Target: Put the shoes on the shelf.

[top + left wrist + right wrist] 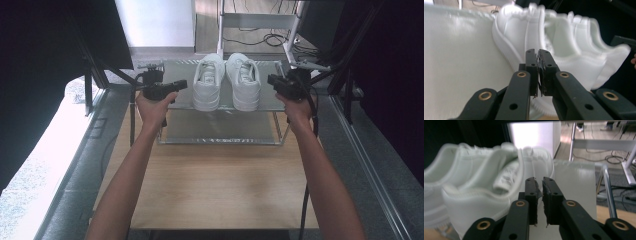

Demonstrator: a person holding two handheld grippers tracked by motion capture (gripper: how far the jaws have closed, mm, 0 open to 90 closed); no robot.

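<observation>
A pair of white sneakers (226, 81) stood side by side on the top shelf of a metal rack (222, 141), smooth uppers above ribbed soles. The left hand-held gripper (181, 84) hung just left of the pair, the right hand-held gripper (270, 80) just right of it, each with its black jaws pressed together on nothing. The rack rested on a pale wooden counter (210, 190).

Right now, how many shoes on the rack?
2: left shoe and right shoe, side by side on the rack's top shelf. The lower shelf looks bare, though partly hidden.
</observation>
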